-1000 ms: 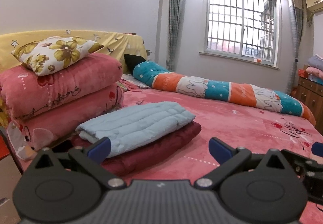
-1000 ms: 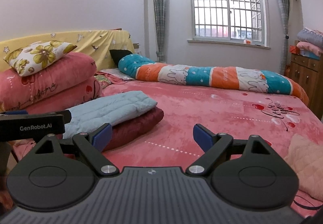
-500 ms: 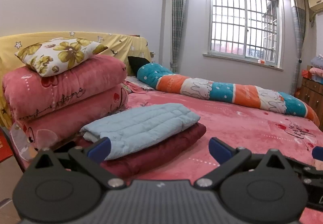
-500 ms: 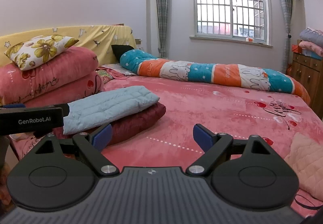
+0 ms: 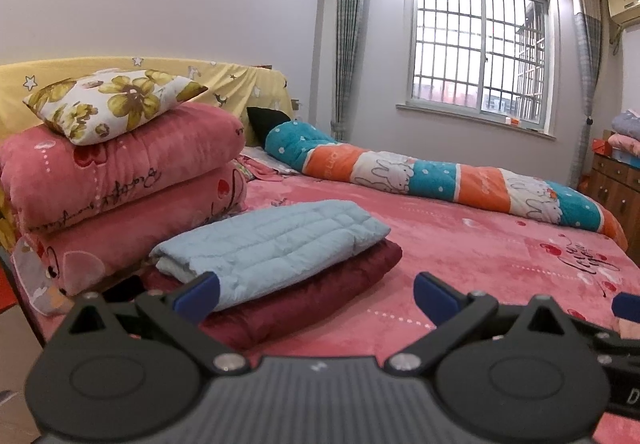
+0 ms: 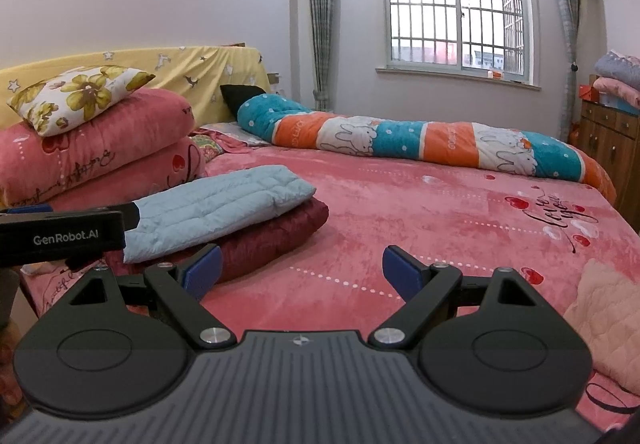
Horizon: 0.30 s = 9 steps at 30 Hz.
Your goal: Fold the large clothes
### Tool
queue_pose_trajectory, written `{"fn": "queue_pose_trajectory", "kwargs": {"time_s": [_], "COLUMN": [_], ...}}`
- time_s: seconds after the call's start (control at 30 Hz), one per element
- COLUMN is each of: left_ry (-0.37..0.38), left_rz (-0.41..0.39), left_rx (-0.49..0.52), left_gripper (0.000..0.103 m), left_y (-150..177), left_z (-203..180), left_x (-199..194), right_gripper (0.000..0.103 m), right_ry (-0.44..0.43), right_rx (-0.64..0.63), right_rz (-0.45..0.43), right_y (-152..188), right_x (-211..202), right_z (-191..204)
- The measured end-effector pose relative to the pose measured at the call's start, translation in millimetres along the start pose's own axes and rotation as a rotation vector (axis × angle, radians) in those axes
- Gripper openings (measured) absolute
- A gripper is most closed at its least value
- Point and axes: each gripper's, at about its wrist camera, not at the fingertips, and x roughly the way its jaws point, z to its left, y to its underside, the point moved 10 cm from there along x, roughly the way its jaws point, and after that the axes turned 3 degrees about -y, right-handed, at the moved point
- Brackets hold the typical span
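A folded light-blue quilted garment [image 5: 272,244] [image 6: 216,204] lies on top of a folded dark-red garment [image 5: 320,292] [image 6: 272,236] at the left of the pink bed [image 5: 480,252] [image 6: 400,212]. A pale pink quilted garment [image 6: 608,324] lies unfolded at the bed's near right edge. My left gripper [image 5: 316,294] hovers open just short of the folded stack, nothing between its fingers. My right gripper [image 6: 300,270] is open too, held above the bare bedspread to the right of the stack. The left gripper's body [image 6: 60,236] shows at the left of the right wrist view.
Two rolled pink quilts [image 5: 120,180] with a floral pillow [image 5: 108,100] stand stacked at the headboard. A long rolled teal and orange blanket [image 5: 440,176] lies along the far side. A wooden dresser [image 6: 608,148] with folded bedding stands at the right wall.
Both grippers have drawn back and tilted up a little, so the folded stack sits slightly farther away in both views. Jaws stay open and nothing was taken hold of.
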Motion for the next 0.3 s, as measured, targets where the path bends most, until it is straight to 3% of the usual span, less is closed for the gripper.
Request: {"fn": "queue_pose_trajectory", "kwargs": {"time_s": [0.3], "left_ry": [0.02], "left_rz": [0.015], "left_rx": [0.024], "left_gripper": [0.102], "left_y": [7.7], "left_z": [-9.9], "left_x": [9.4], "right_gripper": [0.103], "right_ry": [0.0], "right_rx": [0.024], "right_rz": [0.011], "right_y": [4.6], "right_x": [7.2], "right_z": [-4.2]}}
